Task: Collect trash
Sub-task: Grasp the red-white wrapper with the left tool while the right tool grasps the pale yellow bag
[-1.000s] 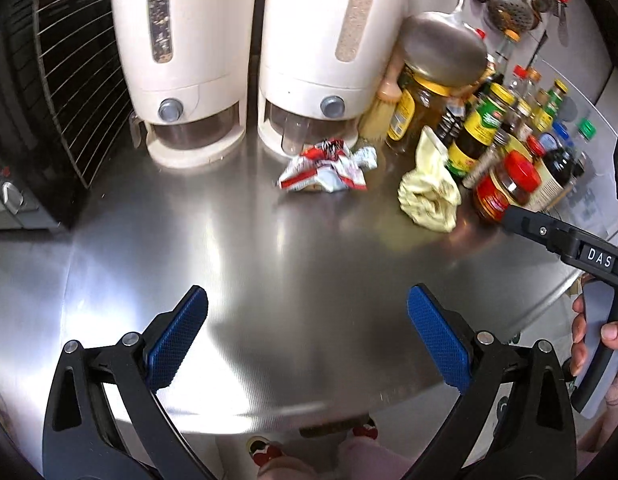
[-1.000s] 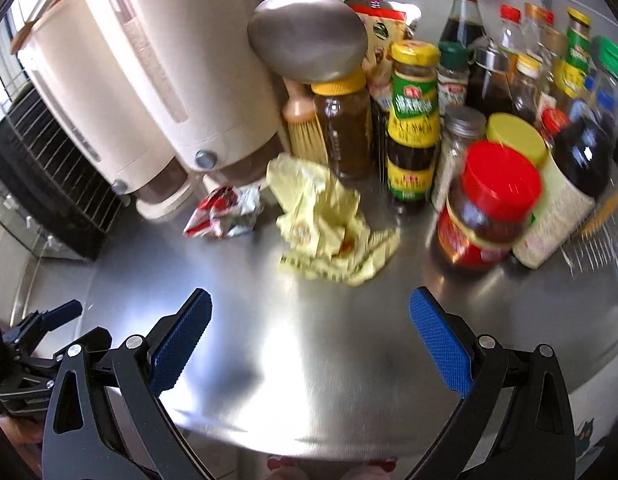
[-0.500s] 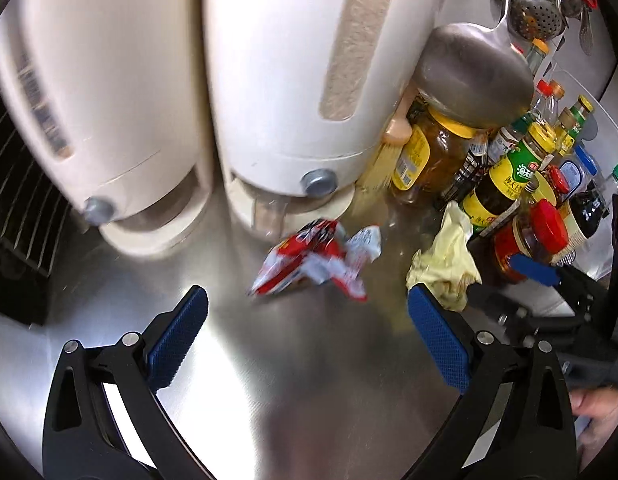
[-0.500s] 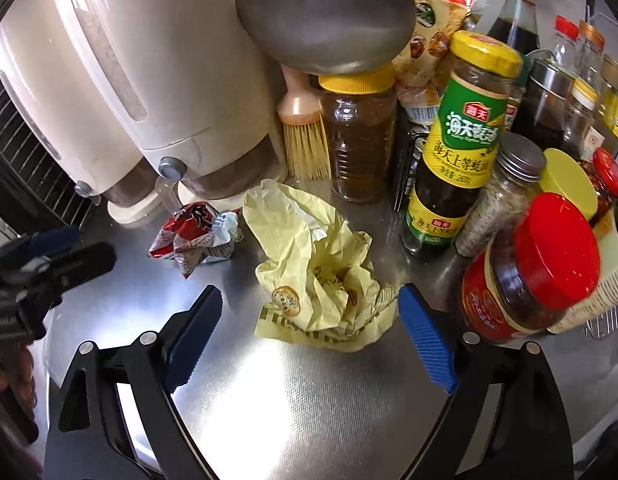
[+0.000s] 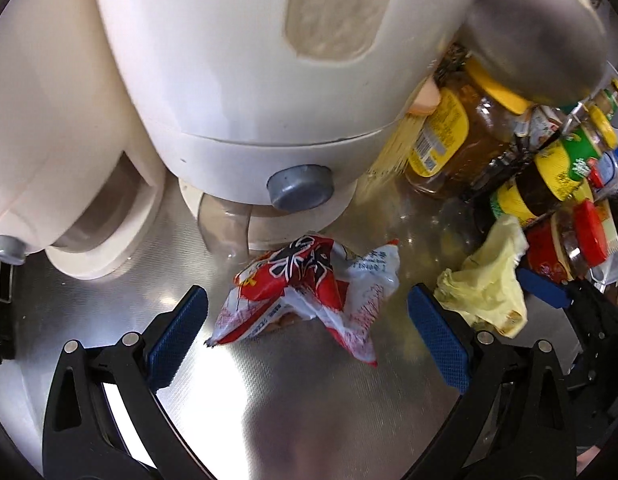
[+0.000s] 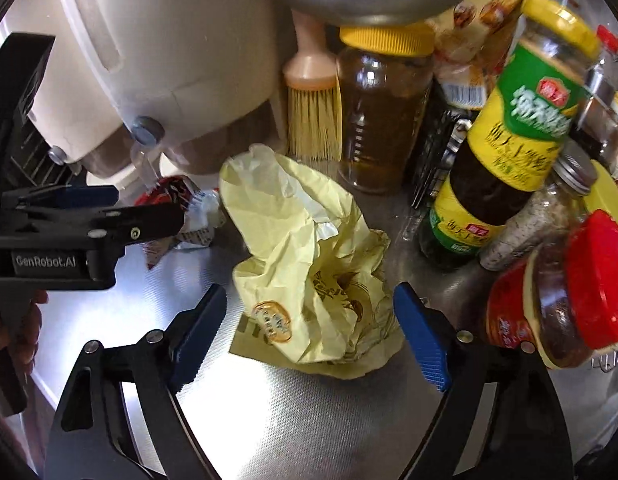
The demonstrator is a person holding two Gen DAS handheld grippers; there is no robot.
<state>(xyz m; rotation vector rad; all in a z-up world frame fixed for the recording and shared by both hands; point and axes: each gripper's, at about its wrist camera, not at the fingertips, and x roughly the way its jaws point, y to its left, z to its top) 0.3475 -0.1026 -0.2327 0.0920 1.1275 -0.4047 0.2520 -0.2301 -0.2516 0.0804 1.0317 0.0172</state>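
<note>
On the steel counter (image 5: 109,312), two cream dispensers (image 5: 237,80) stand beside crowded jars (image 6: 505,168). The yellow bag (image 6: 309,264) lies crumpled between the right gripper (image 6: 309,336) fingers — jaws just narrowing, not yet pressing it. The red wrapper (image 5: 309,288) lies between the left gripper (image 5: 307,328) fingers — spread wide, untouched.

Black left gripper (image 6: 149,216) body, white lettering: reading "GenRobot.AI".
Dark sauce bottle with green-and-yellow label (image 6: 513,148): showing Chinese characters, too tilted to read surely.
Crumpled red-and-white snack wrapper (image 5: 309,292): bearing large black Chinese characters, creased and illegible.
Crumpled yellow paper bag (image 6: 313,264): carrying a round printed emblem, unreadable.
</note>
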